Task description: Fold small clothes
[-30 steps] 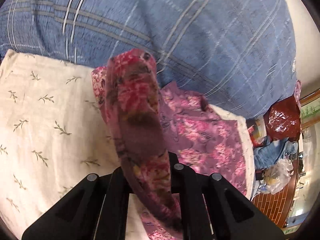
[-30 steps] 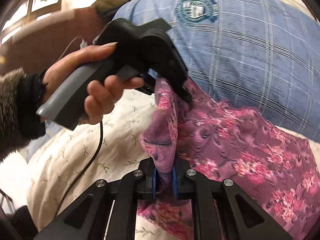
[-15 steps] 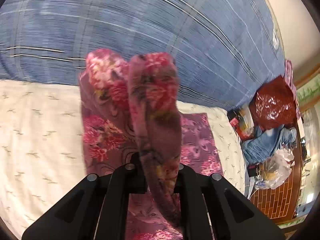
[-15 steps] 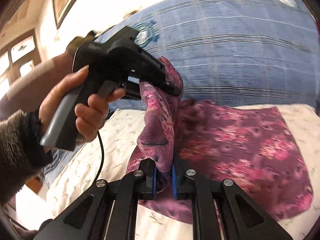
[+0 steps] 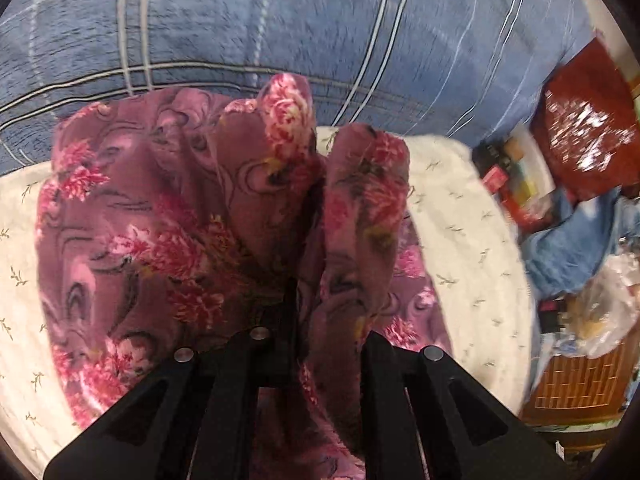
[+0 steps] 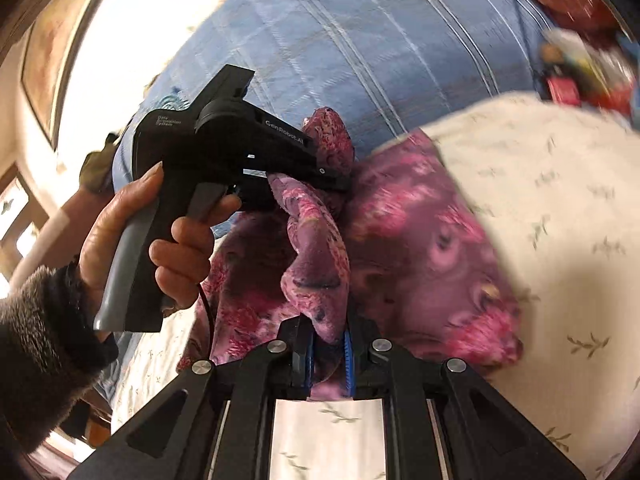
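On the bed, by size:
Blue plaid quilt [image 5: 280, 20]: lying bunched along the far side of the bed.
Cream sheet [image 6: 560, 216]: covering the bed, sprigged with small leaves.
Floral cloth [image 5: 132, 216]: purple with pink flowers, partly lying on the sheet, its near edge being lifted by both grippers into two raised folds.
Left hand [image 6: 160, 248]: gripping the handle, index finger pressing the trigger.
Left gripper [image 5: 320, 312]: fingers clenching a fold of the cloth.
Right gripper [image 6: 328, 356]: blue-padded fingers [image 6: 347, 354] pinching another fold.
Red bag [image 5: 588, 140]: sitting among blurred clutter beside the bed.
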`<state>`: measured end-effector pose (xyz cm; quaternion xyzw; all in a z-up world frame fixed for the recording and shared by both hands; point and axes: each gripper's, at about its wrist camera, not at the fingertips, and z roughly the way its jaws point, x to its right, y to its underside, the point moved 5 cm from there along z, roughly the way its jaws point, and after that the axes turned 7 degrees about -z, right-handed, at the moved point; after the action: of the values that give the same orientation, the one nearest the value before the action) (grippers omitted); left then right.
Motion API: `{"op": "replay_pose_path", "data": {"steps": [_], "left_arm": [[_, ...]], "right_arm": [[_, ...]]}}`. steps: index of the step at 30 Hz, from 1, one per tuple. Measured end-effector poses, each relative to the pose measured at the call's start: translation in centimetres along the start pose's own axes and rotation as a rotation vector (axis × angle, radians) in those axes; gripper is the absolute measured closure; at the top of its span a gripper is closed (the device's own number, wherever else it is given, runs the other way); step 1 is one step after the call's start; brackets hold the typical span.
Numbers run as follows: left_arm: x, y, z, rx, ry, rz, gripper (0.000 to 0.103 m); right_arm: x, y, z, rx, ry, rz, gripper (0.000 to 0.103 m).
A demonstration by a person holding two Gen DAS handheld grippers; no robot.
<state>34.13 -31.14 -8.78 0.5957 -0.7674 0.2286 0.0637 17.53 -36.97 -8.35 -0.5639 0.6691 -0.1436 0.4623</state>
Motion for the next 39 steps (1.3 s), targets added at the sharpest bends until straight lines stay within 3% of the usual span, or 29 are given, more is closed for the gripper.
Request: {"op": "replay_pose_path", "data": {"steps": [3,6,12,14,17,19,22,24,27,32,36,38,39], "left_arm": [[0.6,-0.1,0.1,-0.003,-0.021,0.005,0.092],[1.3,-0.2,0.0,0.004,-0.035,0.023,0.092],[3.1,-0.8,-1.3,0.041,0.03,0.007,0.093],[4.2,-1.1,-0.8,0.048,-0.009,0.034,0.088],[4.8,-1.1,-0.3,0.034,-0.034,0.016,0.071],[4.8,-1.0,-1.3,0.03,0.008,0.004,0.062],[3.8,-1.2,-4.3,0.053,0.107,-0.056,0.057],[1.6,-1.2,-7.6,0.107,0.163,-0.129,0.047],[-2.4,-0.9,-11.1,0.166,0.18,-0.189,0.046],[-9.2,-0.2,-12.6,0.17,0.175,-0.307,0.046],[-11.6,0.1,-11.3,0.134,0.225,-0.373,0.046],[-11.8,-0.1,-10.6,0.124,0.251,-0.373,0.046],[-11.9,-0.4,-10.2,0.119,0.266,-0.373,0.046]], "right_arm": [[1.0,0.4,0.6,-0.016,-0.035,0.056,0.087],[1.3,0.2,0.4,0.003,-0.063,0.07,0.091],[2.0,-1.0,-2.4,0.104,-0.09,0.102,0.092],[3.2,-1.0,-2.7,0.11,-0.087,0.144,0.092],[5.8,-0.1,-1.2,0.051,-0.092,0.252,0.091],[6.4,0.5,-0.6,0.04,-0.102,0.291,0.094],[6.1,0.3,-0.4,0.024,-0.091,0.267,0.089],[5.9,0.0,-0.3,0.006,-0.077,0.252,0.088],[6.1,0.1,-1.2,-0.02,-0.069,0.265,0.085],[6.4,-2.4,-4.5,0.05,0.009,0.246,0.069],[6.0,-8.3,-4.7,0.095,0.05,0.206,0.064],[5.0,-11.3,-3.3,0.08,0.036,0.156,0.05],[4.3,-12.8,-1.5,0.036,-0.002,0.13,0.038]]}}
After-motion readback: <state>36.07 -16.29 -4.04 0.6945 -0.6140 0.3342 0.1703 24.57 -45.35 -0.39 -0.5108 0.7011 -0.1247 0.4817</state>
